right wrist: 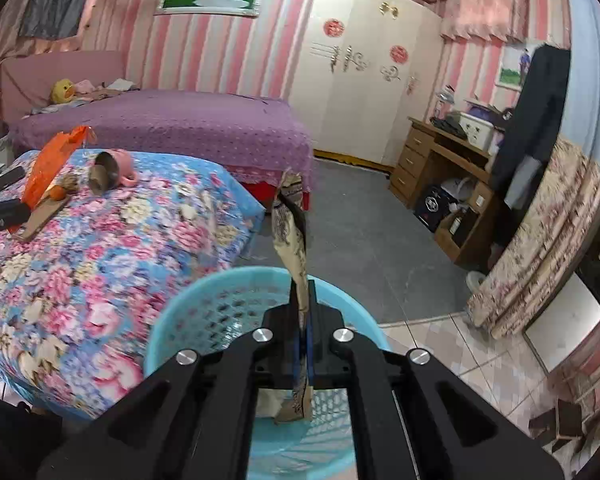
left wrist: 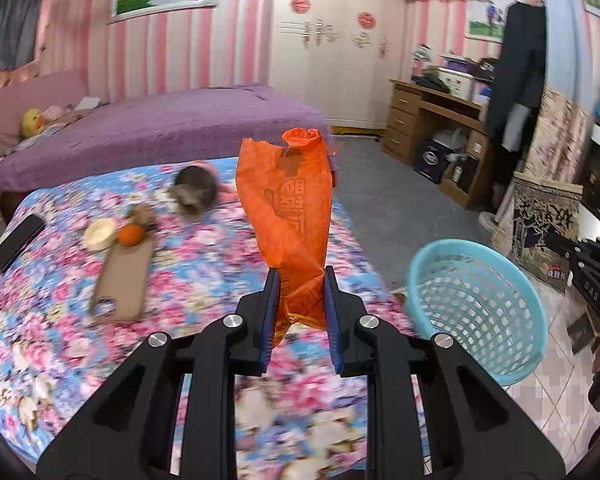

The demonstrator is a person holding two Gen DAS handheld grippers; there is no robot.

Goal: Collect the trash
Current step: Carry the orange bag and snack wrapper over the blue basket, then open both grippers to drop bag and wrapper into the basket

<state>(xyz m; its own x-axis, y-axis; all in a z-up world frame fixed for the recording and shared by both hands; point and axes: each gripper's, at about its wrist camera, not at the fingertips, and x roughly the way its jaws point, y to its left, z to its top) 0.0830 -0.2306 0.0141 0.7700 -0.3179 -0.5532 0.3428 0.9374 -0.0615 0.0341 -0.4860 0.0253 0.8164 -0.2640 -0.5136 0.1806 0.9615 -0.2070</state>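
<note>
Left gripper: the blue-padded fingers were clamped on the lower end of an orange plastic wrapper, which rose between them and stood above the flowered bedspread. The film was thin and creased, its top edge torn and curled, so it was judged very light, limp and somewhat slick; the pinch was placed where the material was bunched into several layers, which appeared to be the surest hold, since a single ply could slide out or tear. The blue perforated basket stood just beside the bed, to the right of this gripper and below it.

Right gripper: the jaws were closed almost flat on a crumpled beige printed wrapper, with one end pointing up beyond the tips and the other end hanging beneath the jaws. The gripper hovered directly over the basket, so this piece was judged ready for release; being light and soft, it would probably flutter rather than drop straight, and a low release inside the rim seemed advisable.

Farther out on the bedspread lay a brown board carrying an orange fruit, with a pale round dish touching its far end, an overturned metal cup beside a pink mug, and a dark phone near the left edge. Whether any of these counted as trash could not be determined.
</note>
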